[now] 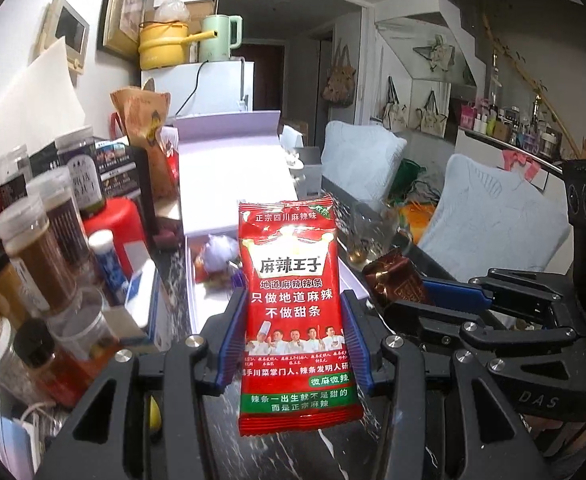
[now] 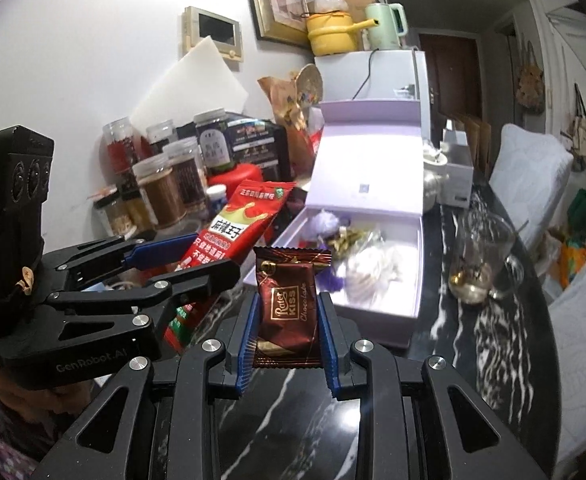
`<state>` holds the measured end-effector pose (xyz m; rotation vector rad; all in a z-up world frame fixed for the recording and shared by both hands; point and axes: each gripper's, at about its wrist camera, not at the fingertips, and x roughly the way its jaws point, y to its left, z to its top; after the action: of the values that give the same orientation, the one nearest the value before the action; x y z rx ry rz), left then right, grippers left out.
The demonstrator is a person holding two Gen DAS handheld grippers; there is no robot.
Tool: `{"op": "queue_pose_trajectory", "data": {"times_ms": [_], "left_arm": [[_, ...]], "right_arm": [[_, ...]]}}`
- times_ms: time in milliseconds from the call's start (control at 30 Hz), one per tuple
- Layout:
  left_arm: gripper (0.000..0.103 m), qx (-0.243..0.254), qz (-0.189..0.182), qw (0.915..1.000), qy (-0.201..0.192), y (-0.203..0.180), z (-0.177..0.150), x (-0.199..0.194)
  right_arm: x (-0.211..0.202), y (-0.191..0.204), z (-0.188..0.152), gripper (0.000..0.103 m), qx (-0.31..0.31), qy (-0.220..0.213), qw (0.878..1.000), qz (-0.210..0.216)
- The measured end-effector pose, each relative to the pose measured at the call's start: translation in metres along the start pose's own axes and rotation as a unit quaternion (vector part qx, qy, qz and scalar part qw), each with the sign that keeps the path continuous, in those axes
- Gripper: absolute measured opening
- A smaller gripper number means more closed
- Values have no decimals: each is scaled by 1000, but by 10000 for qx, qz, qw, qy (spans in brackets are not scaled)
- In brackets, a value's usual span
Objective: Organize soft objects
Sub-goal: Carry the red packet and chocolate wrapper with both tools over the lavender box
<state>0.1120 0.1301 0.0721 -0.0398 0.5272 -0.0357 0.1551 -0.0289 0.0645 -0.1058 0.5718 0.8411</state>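
Clamped between the left gripper [image 1: 295,320] jaws, the red snack packet [image 1: 295,300] stands upright short of the open lilac box [image 2: 377,308]; the right gripper [image 2: 287,320] pinches a brown chocolate sachet [image 2: 287,308]. Carry each over the box's near wall, probably one at a time, and part the jaws only above its soft contents.

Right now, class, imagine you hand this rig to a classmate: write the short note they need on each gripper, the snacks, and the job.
Left gripper: shut on the red spicy-strip packet, held upright above the marble table.
Right gripper: shut on the brown chocolate packet, also upright.
The open lilac box lies just ahead, already holding several wrapped sweets.
Done: both packets picked up.
Left: place each in the box, probably one at a time, then release.
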Motion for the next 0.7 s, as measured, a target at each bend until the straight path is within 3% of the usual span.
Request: {"op": "queue_pose_trajectory", "data": {"times_ms": [700], "left_arm": [[46, -43, 153, 9994, -304, 29, 61, 60]], "right_arm": [[41, -40, 65, 28, -3, -189, 9998, -70]]}}
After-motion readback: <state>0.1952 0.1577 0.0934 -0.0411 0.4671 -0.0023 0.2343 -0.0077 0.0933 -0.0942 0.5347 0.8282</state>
